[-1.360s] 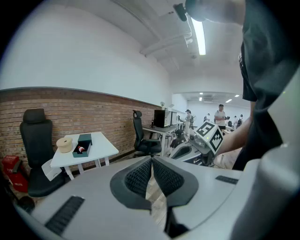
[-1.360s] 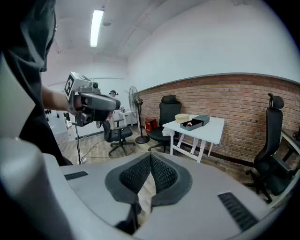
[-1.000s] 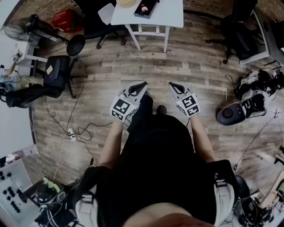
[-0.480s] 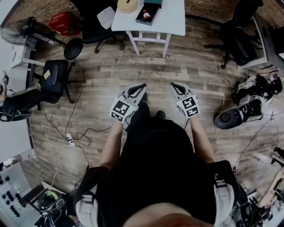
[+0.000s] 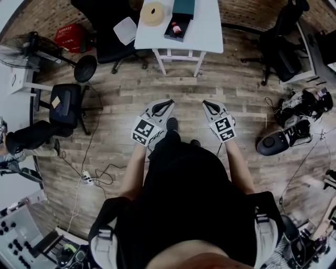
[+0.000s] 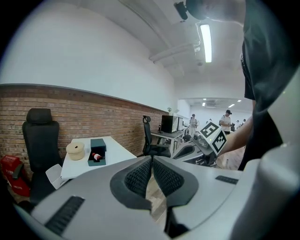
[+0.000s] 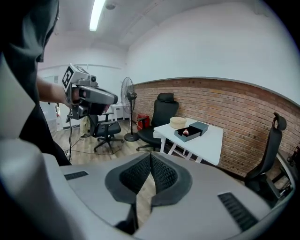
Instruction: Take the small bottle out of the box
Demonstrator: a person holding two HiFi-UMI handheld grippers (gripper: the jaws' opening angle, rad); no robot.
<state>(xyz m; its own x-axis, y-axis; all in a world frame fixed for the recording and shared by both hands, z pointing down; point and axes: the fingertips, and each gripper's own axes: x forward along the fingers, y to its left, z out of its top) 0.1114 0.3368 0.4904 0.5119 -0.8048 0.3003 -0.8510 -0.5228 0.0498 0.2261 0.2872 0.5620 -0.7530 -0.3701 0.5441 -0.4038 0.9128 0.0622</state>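
Observation:
A small red bottle [image 5: 177, 27] lies in an open dark teal box [image 5: 170, 34] on a white table [image 5: 205, 26] at the top of the head view. Its lid [image 5: 184, 8] lies just beyond it. Both grippers are held over the wooden floor, well short of the table. My left gripper [image 5: 167, 102] is shut with nothing in it, and its view shows the box [image 6: 96, 162] and the bottle [image 6: 97, 156] far off at the left. My right gripper [image 5: 207, 104] is shut and empty too, and it sees the box [image 7: 183, 137] and the bottle [image 7: 185, 132] ahead.
A round tan container [image 5: 153, 13] sits on the table beside the box. A black office chair [image 5: 107, 42] stands at the table's left, another chair [image 5: 65, 100] and a fan [image 5: 23, 44] further left. Cables and a power strip [image 5: 86, 177] lie on the floor; bags [image 5: 294, 126] at right.
The table with the box has come lower and nearer in the head view as the person walks toward it. Both grippers stay shut and travel forward with the person.

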